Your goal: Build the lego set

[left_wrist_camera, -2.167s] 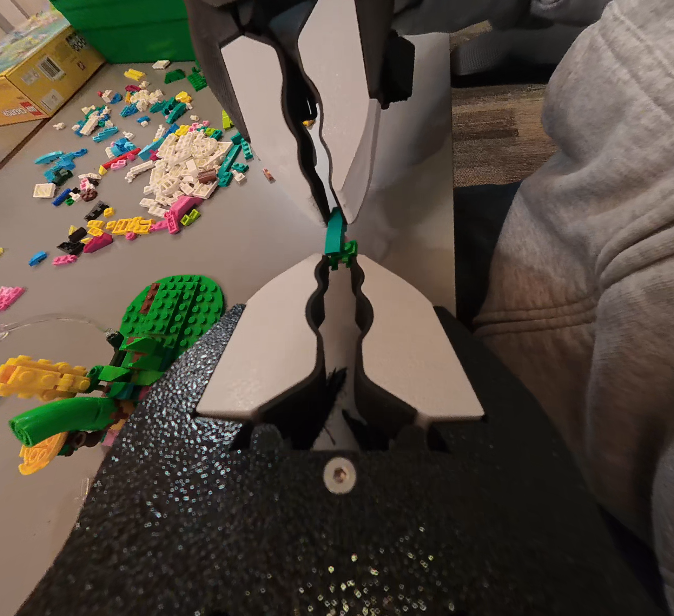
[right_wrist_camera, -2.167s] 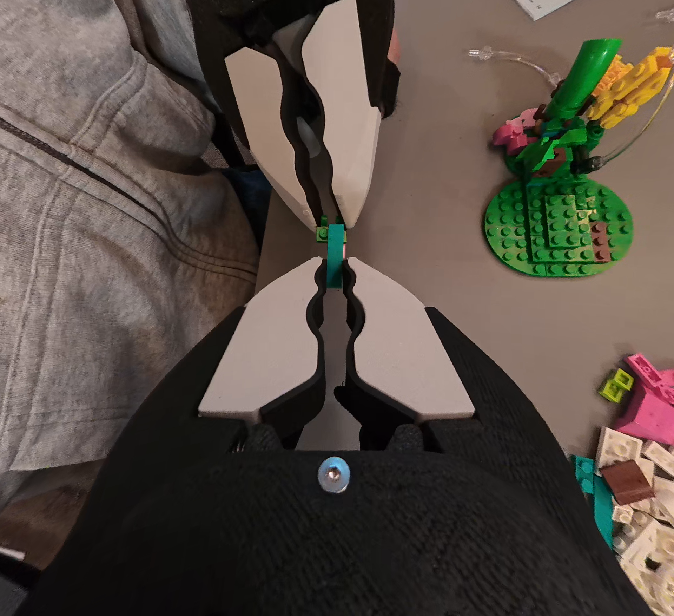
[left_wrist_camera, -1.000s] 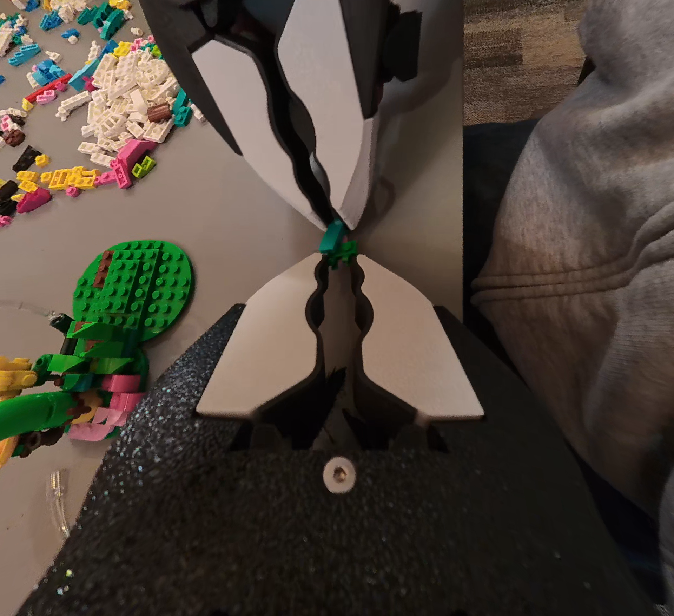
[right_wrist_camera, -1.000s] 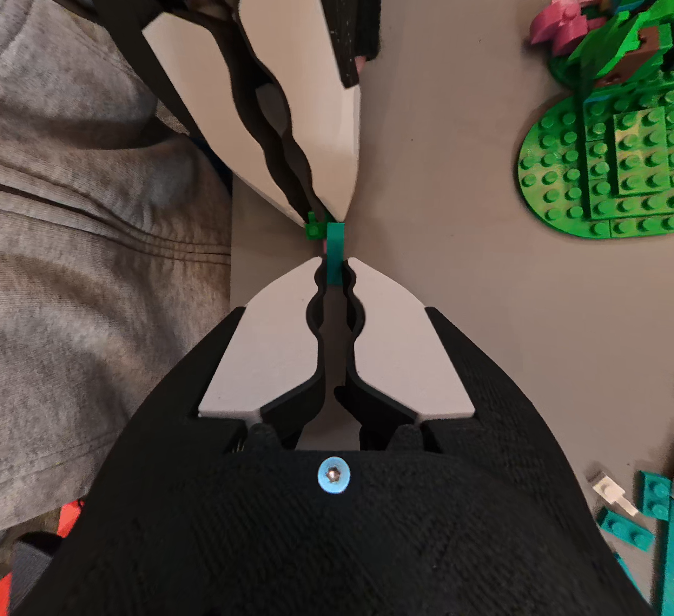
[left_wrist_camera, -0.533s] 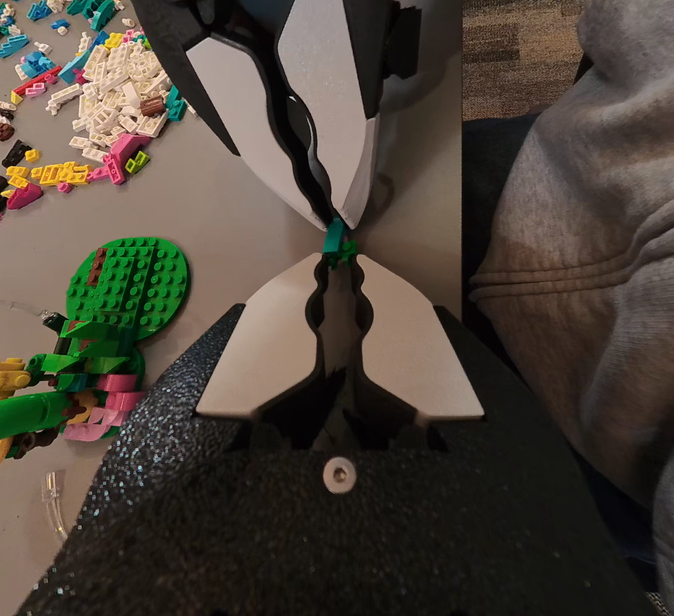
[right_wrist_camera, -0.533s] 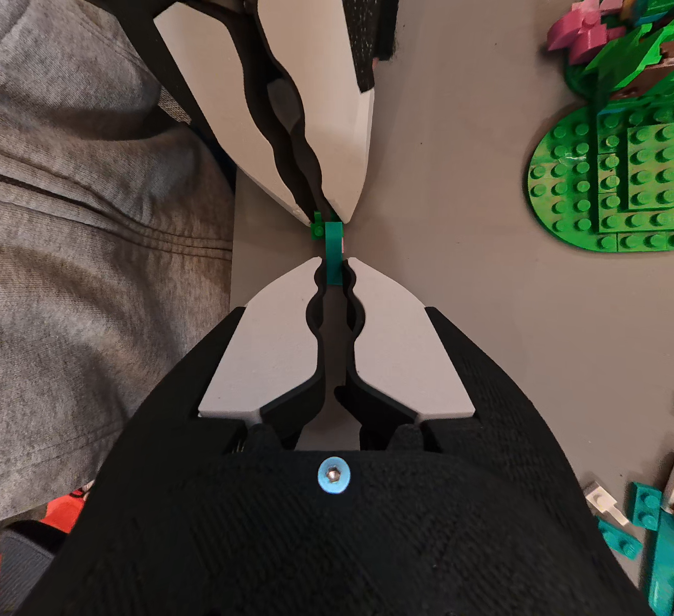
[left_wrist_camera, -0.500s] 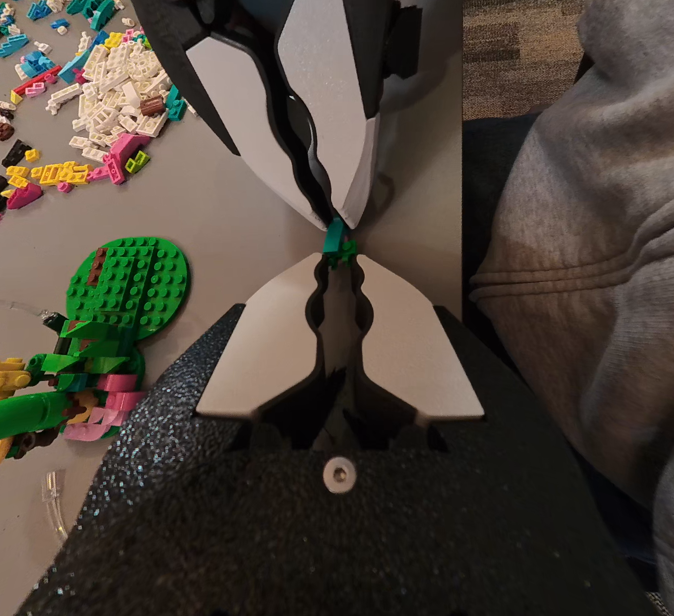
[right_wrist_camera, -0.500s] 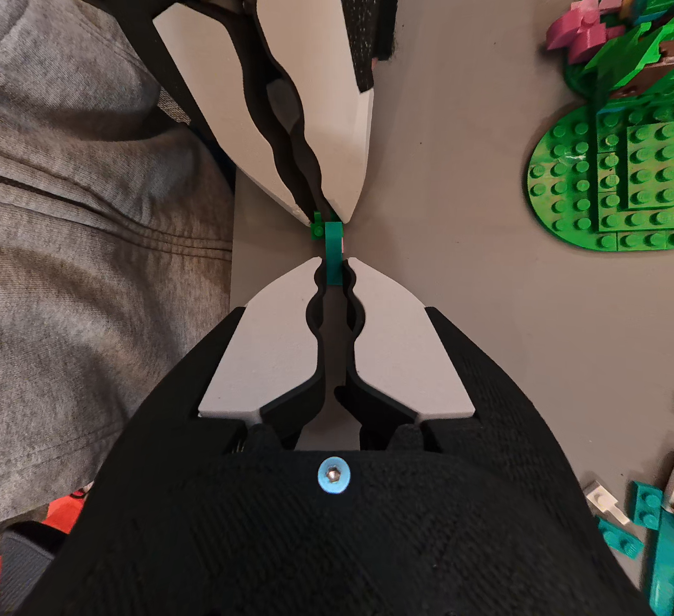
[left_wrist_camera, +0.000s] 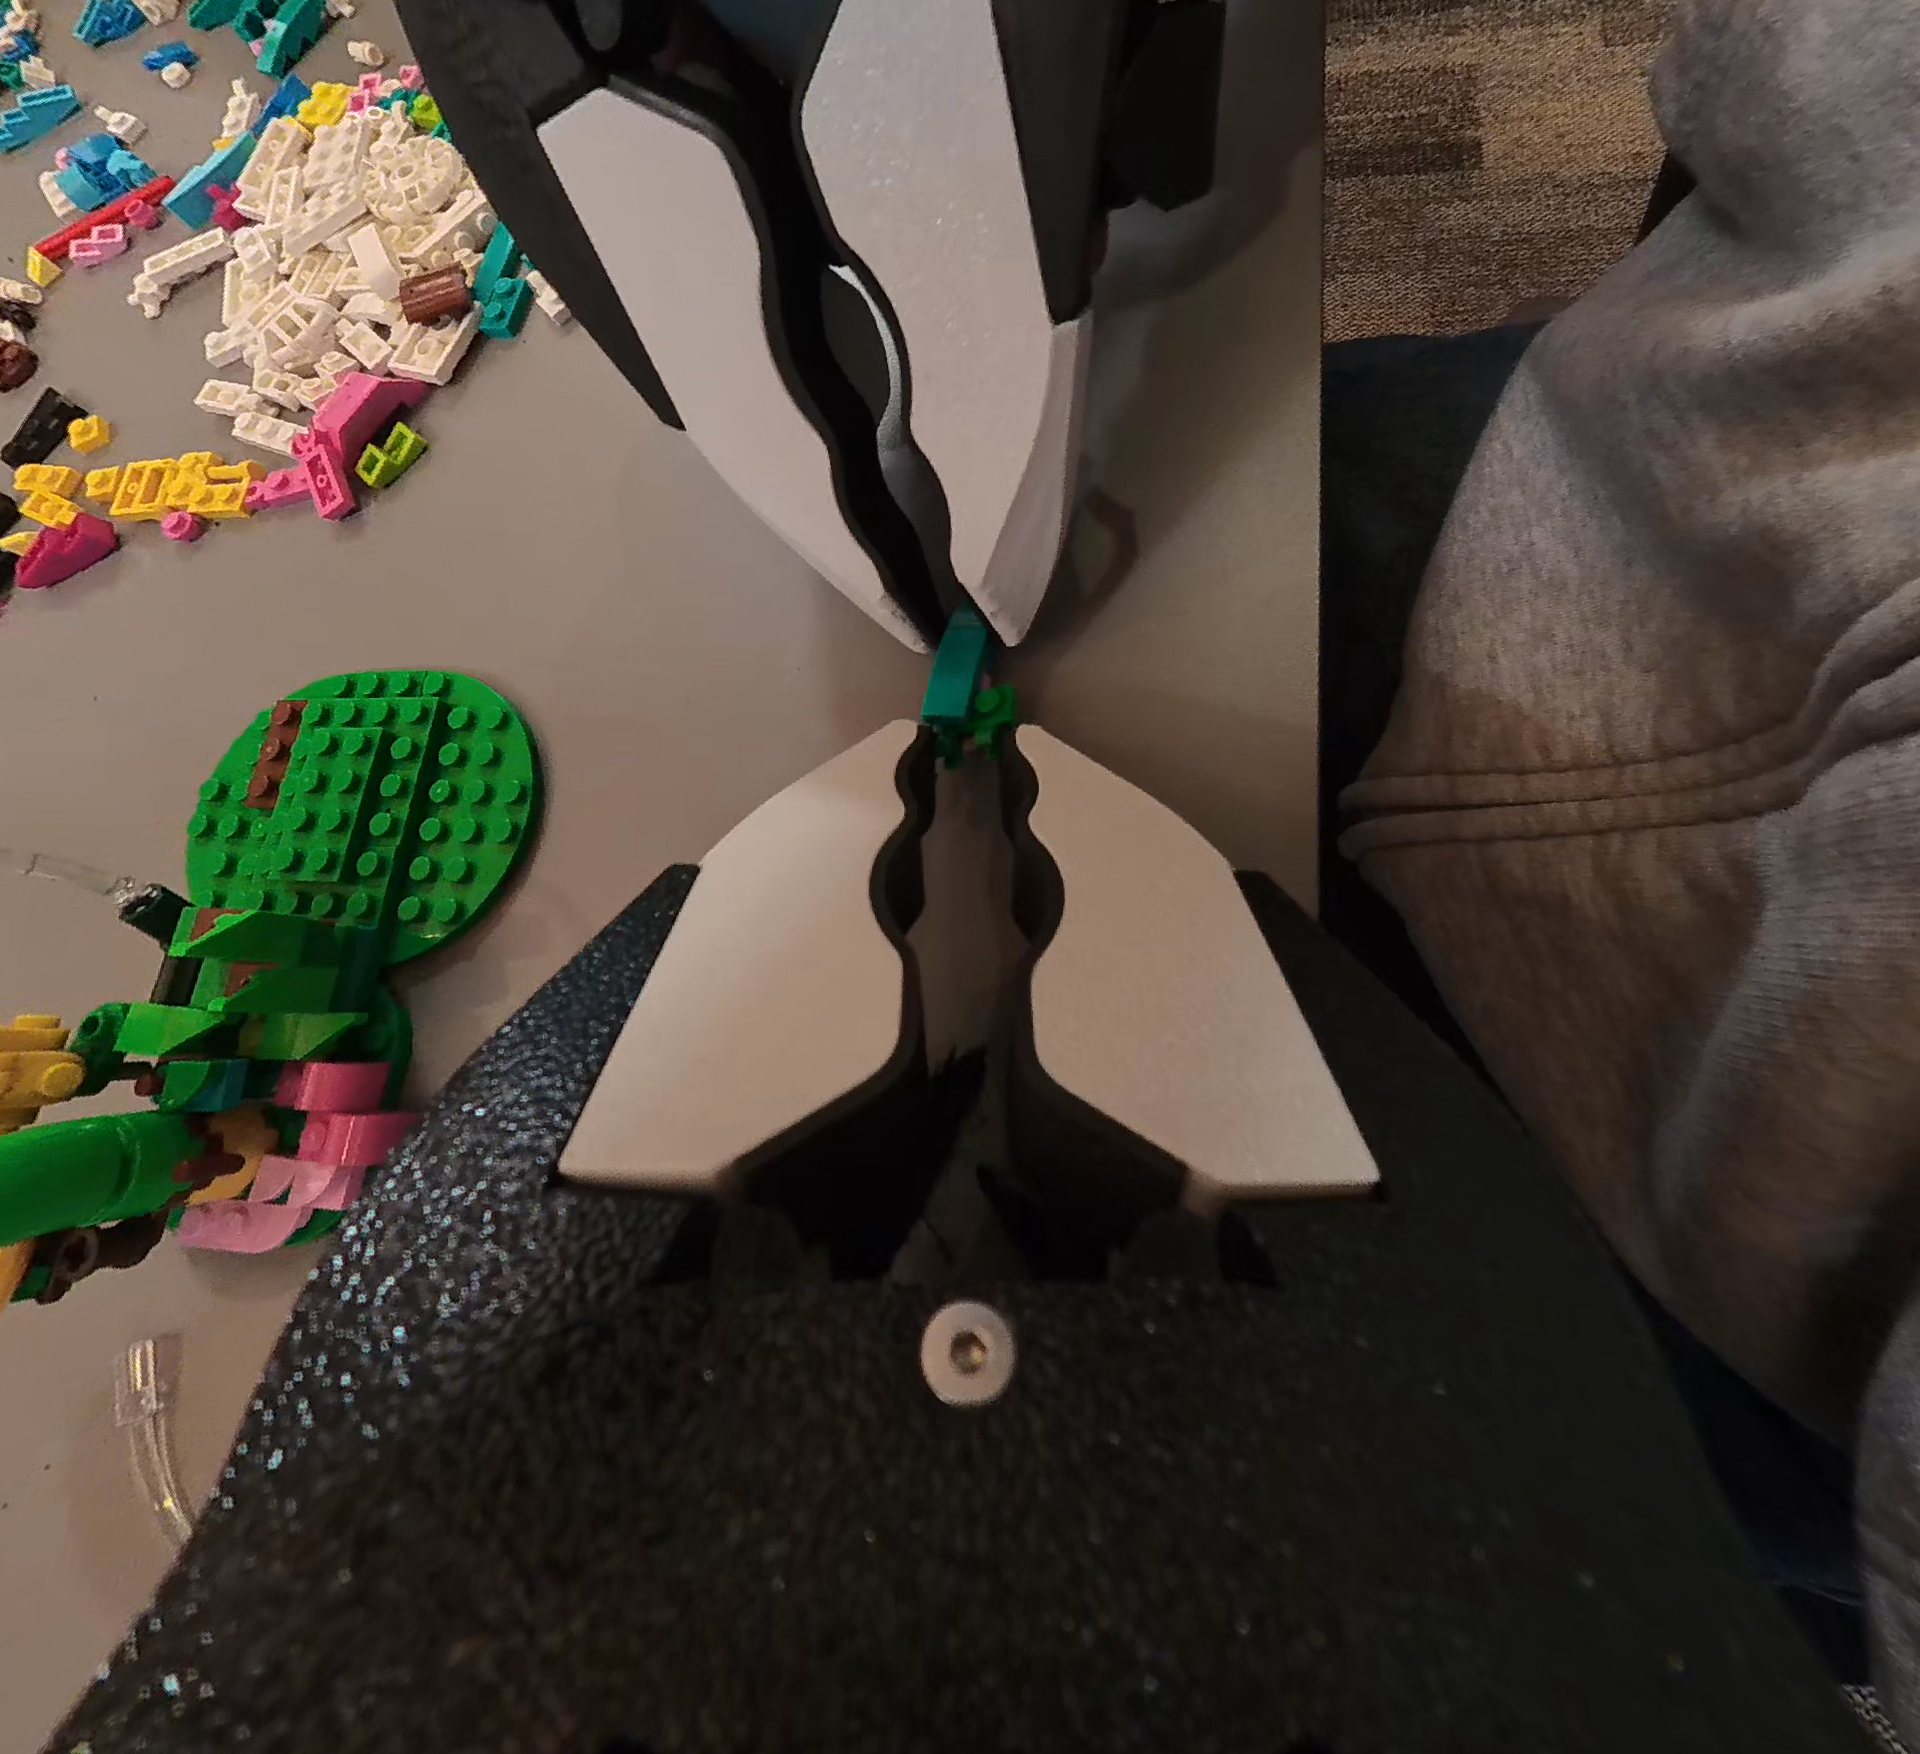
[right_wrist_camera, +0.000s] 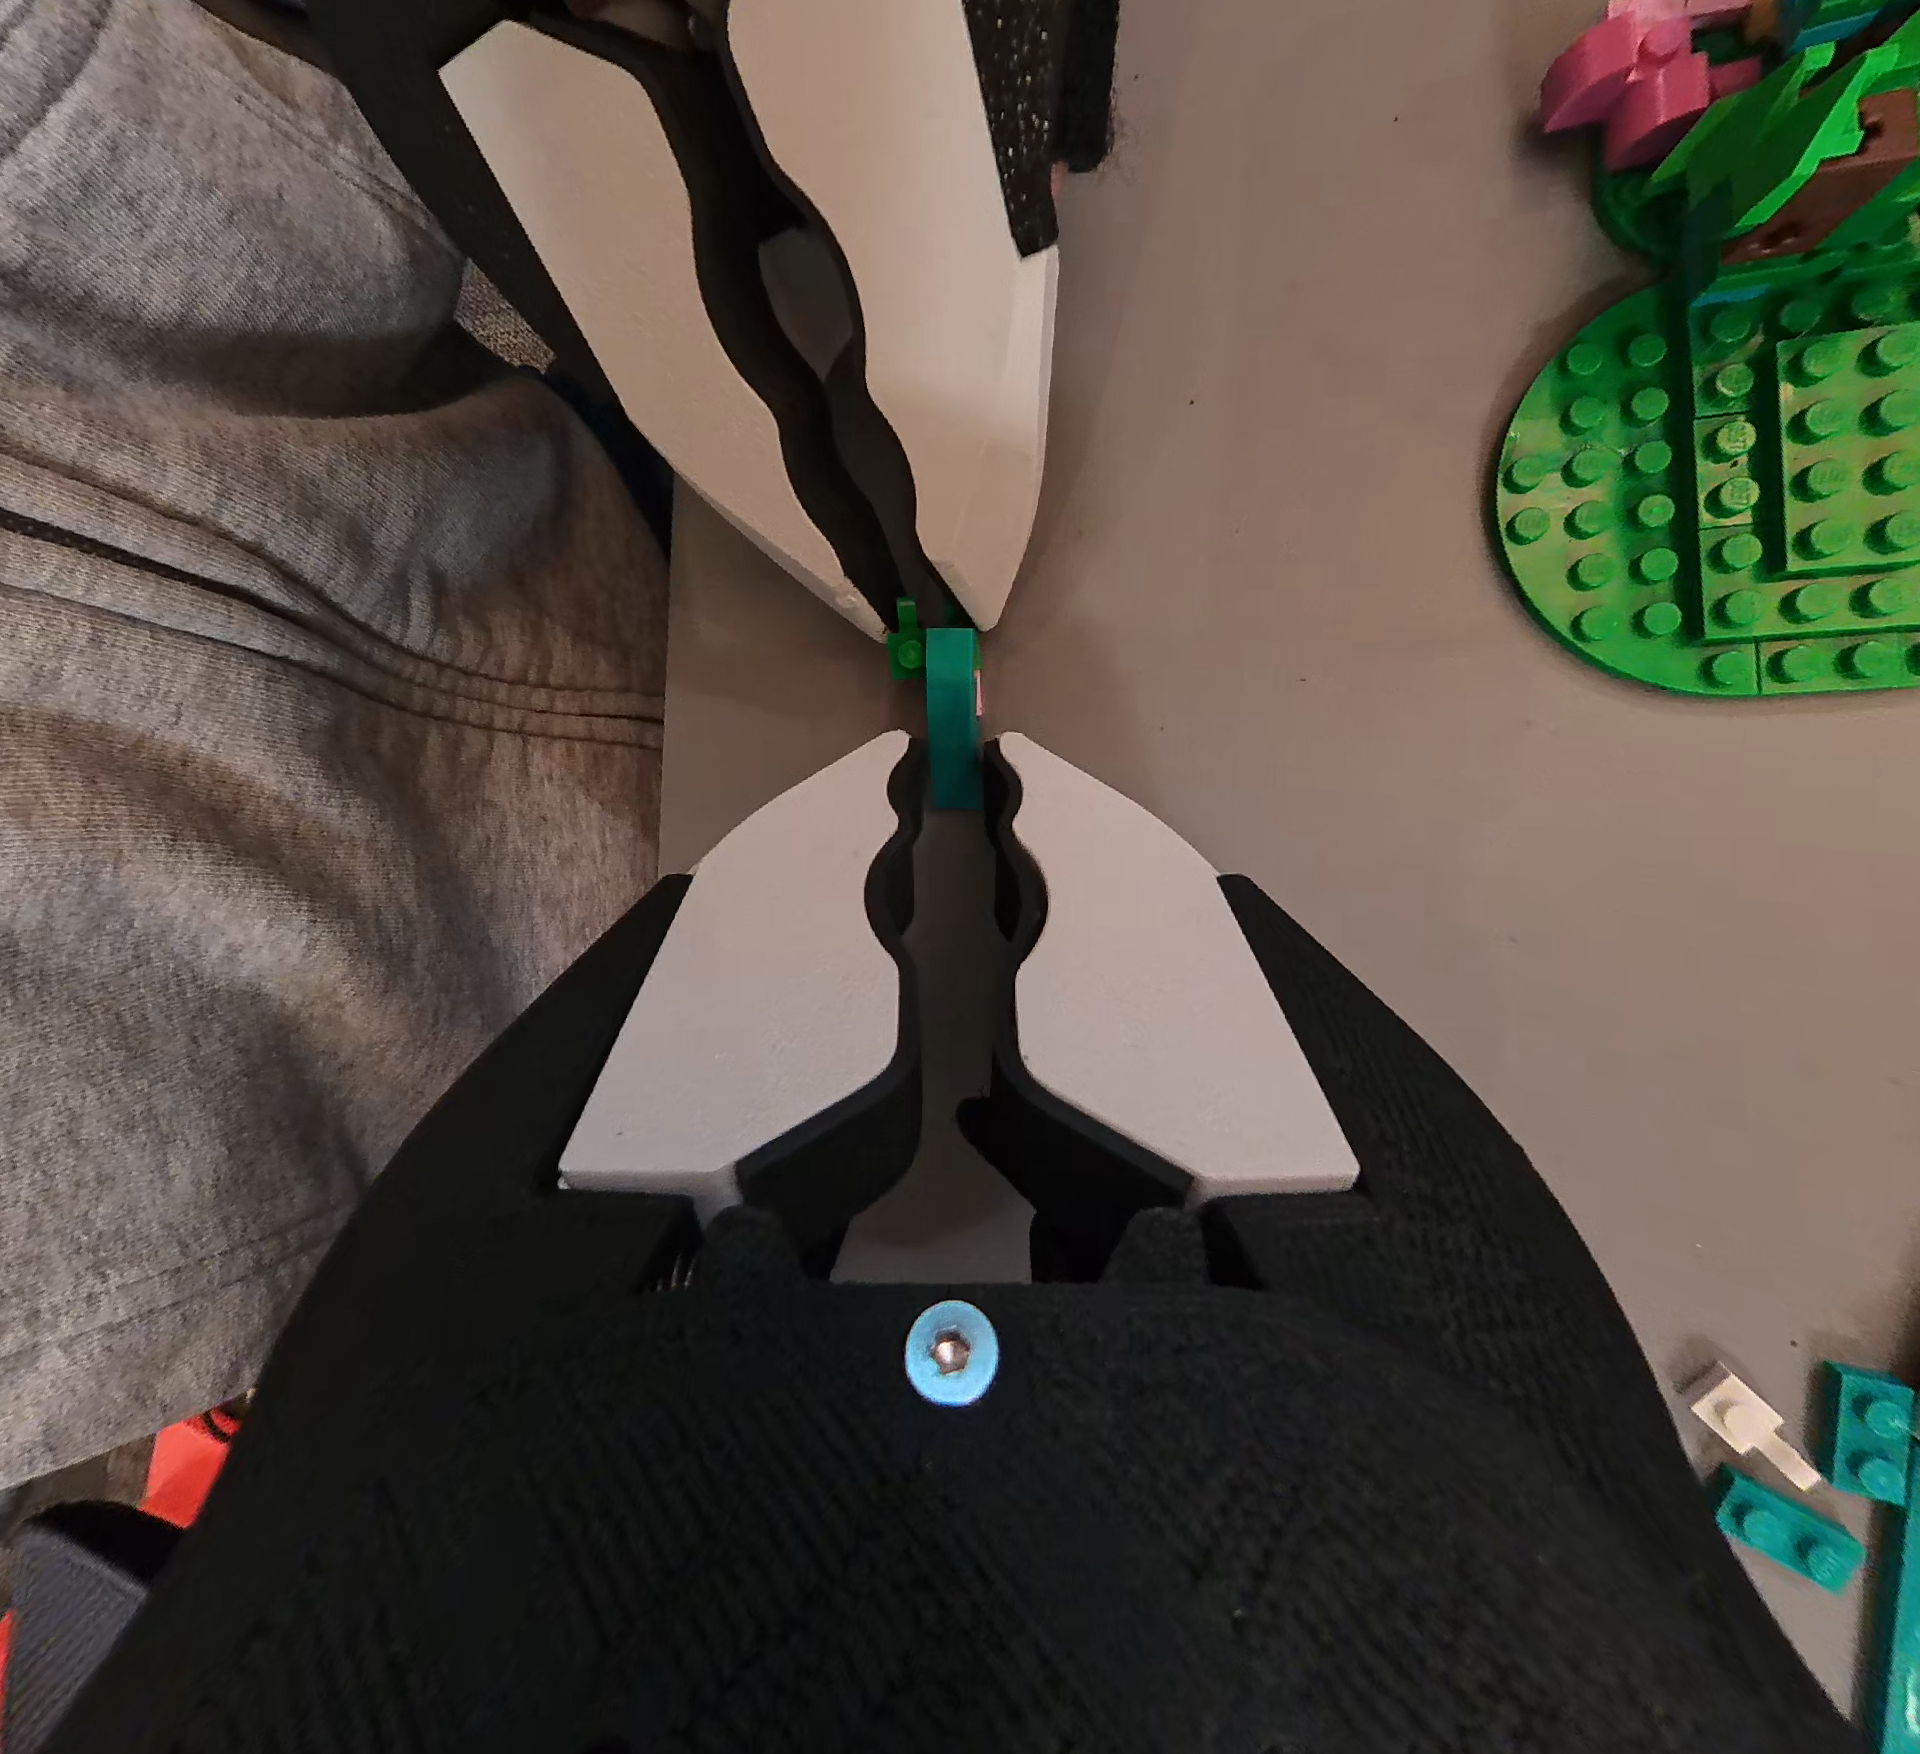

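The two tools met tip to tip above the near edge of the grey bench (left_wrist_camera: 665,624), each clamped on one part of a small joined pair. The left tool (left_wrist_camera: 968,740) pinched a small bright-green clip piece (left_wrist_camera: 987,717) between its fingertips, and the right tool (right_wrist_camera: 953,748) was closed on a teal curved piece (right_wrist_camera: 951,717), which ran from its tips across to the left tool's. The two pieces touched, the clip sitting at the side of the teal piece's far end. Doing this well probably called for keeping both tools in one line, so that any push went straight through the joint and not sideways, and for a firm, unvarying squeeze, since such small smooth parts would likely twist out of a loosened grip. The pair hung close to the bench edge and a grey sweatshirt (left_wrist_camera: 1662,769), so a dropped part could have fallen off the bench. The round green baseplate (left_wrist_camera: 364,811) with its plant model (left_wrist_camera: 239,1029) lay well apart.
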`<state>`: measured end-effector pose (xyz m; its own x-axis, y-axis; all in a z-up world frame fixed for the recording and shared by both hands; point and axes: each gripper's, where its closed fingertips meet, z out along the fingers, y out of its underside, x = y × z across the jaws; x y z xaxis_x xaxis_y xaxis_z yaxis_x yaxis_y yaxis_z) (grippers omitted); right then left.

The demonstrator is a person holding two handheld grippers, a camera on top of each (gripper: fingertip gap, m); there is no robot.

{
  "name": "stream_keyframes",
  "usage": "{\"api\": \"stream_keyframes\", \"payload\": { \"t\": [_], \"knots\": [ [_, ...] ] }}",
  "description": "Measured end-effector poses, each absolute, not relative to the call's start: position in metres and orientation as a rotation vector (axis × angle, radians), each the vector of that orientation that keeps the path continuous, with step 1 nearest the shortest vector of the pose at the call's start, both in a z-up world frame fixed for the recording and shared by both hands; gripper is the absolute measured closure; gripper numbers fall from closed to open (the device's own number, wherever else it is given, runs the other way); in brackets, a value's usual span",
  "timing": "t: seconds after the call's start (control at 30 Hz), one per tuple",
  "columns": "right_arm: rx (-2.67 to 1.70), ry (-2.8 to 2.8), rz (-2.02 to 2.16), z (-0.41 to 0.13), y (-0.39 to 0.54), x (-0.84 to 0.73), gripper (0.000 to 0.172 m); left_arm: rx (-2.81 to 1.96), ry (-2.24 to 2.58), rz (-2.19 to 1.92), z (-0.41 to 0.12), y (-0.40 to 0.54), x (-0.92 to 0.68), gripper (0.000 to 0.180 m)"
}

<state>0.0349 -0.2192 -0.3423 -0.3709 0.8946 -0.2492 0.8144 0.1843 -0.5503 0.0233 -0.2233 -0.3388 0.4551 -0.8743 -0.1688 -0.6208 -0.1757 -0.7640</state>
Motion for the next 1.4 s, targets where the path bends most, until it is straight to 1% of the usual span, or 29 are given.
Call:
{"api": "stream_keyframes", "payload": {
  "t": [0.33, 0.43, 0.47, 0.73, 0.83, 1.07, 1.4],
  "knots": [
    [-1.676, -2.294, 0.947, -0.339, -0.217, 0.034, 0.162, -1.898, 1.254, -0.401, -0.339, -0.223, 0.023, 0.168],
    [-1.657, -2.27, 0.94, -0.336, -0.217, 0.033, 0.156, -1.903, 1.249, -0.404, -0.339, -0.223, 0.023, 0.168],
    [-1.639, -2.258, 0.928, -0.335, -0.217, 0.033, 0.152, -1.907, 1.245, -0.405, -0.339, -0.222, 0.022, 0.168],
    [-1.269, -2.149, 0.509, -0.336, -0.218, 0.031, 0.143, -1.935, 1.213, -0.42, -0.339, -0.22, 0.021, 0.168],
    [-1.242, -2.136, 0.504, -0.338, -0.224, 0.032, 0.147, -1.932, 1.219, -0.417, -0.34, -0.22, 0.021, 0.168],
    [-1.406, -2.101, 0.653, -0.338, -0.22, 0.034, 0.153, -1.923, 1.234, -0.42, -0.34, -0.222, 0.022, 0.168],
    [-1.546, -2.034, 0.785, -0.332, -0.21, 0.036, 0.155, -1.924, 1.237, -0.428, -0.34, -0.223, 0.022, 0.168]
  ]
}}
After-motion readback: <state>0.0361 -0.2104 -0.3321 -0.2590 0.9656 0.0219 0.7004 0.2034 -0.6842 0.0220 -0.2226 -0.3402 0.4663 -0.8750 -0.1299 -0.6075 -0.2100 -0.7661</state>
